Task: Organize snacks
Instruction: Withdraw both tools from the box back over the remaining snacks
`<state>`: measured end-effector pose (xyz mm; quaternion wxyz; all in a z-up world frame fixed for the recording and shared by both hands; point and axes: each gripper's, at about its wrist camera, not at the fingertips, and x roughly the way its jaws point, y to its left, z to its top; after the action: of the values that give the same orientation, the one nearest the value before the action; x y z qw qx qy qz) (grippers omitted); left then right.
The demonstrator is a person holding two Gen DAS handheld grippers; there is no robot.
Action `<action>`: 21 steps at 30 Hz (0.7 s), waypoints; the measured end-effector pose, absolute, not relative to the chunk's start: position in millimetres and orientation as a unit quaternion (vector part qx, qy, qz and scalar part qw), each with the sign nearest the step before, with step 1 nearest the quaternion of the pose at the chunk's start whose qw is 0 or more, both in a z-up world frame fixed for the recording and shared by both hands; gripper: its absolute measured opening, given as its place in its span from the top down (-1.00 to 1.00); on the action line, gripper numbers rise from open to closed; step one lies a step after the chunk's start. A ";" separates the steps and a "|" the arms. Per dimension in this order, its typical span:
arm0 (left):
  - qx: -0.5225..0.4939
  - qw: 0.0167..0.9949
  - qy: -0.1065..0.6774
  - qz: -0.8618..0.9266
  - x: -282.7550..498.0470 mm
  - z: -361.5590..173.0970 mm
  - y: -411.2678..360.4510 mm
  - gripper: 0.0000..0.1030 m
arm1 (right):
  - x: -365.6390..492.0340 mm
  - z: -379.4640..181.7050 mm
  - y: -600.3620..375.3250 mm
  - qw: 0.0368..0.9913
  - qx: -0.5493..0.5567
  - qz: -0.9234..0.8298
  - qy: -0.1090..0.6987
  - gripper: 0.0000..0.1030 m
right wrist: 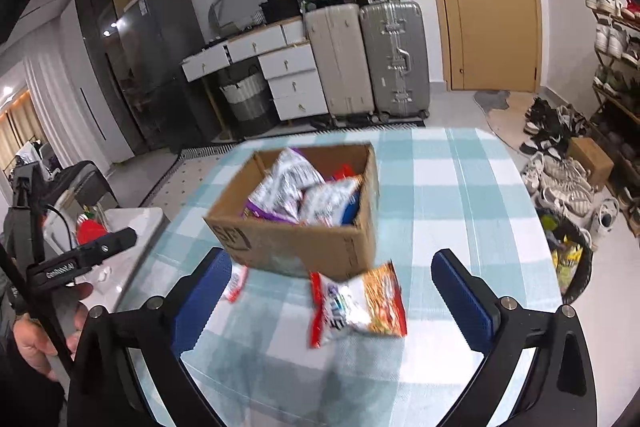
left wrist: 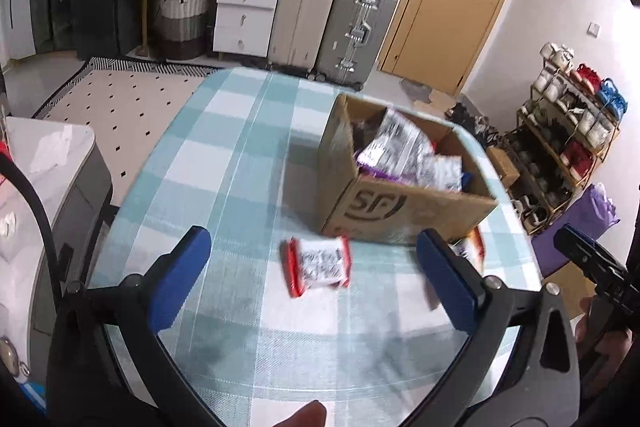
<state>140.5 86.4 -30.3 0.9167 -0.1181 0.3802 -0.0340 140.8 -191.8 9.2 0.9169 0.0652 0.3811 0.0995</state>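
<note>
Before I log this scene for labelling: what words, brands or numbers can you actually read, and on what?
"SF" on the front of the cardboard box.
"GenRobot.AI" on the left gripper's black body, seen from the right wrist.
Print on the red-edged snack packet, the orange packet and the packets in the box: too blurred to read.

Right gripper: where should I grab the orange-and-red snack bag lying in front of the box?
Grip the orange-and-red snack bag across its puffed middle, coming down from above on the near side. It lies flat on the tablecloth, its far edge close against the cardboard box, so the near side is likely freer.
</note>
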 end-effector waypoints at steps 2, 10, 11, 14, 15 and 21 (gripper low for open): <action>-0.123 0.914 0.385 -0.033 143.7 -42.4 85.5 -0.98 | 141.9 -6.1 -195.0 0.914 0.070 0.097 0.387 -0.98; -0.144 0.905 0.399 -0.043 162.5 -91.8 83.9 -0.98 | 155.1 -59.3 -193.0 0.905 0.067 0.098 0.408 -0.98; -0.142 0.905 0.400 -0.041 164.2 -94.5 84.3 -0.98 | 156.0 -63.1 -192.8 0.906 0.065 0.098 0.407 -0.98; -0.137 0.904 0.404 -0.036 170.8 -104.5 84.7 -0.98 | 156.3 -70.0 -193.4 0.909 0.067 0.098 0.399 -0.97; -0.138 0.903 0.405 -0.037 173.2 -109.0 84.8 -0.98 | 155.2 -71.4 -194.1 0.912 0.071 0.098 0.393 -0.97; -0.112 0.904 0.411 -0.044 178.9 -124.0 77.6 -0.98 | 150.7 -73.0 -195.2 0.919 0.076 0.108 0.371 -0.97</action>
<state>178.9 77.6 -124.0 0.9039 -0.1116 0.4105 -0.0436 150.7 -195.2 -73.0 0.9191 0.0757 0.3712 0.1083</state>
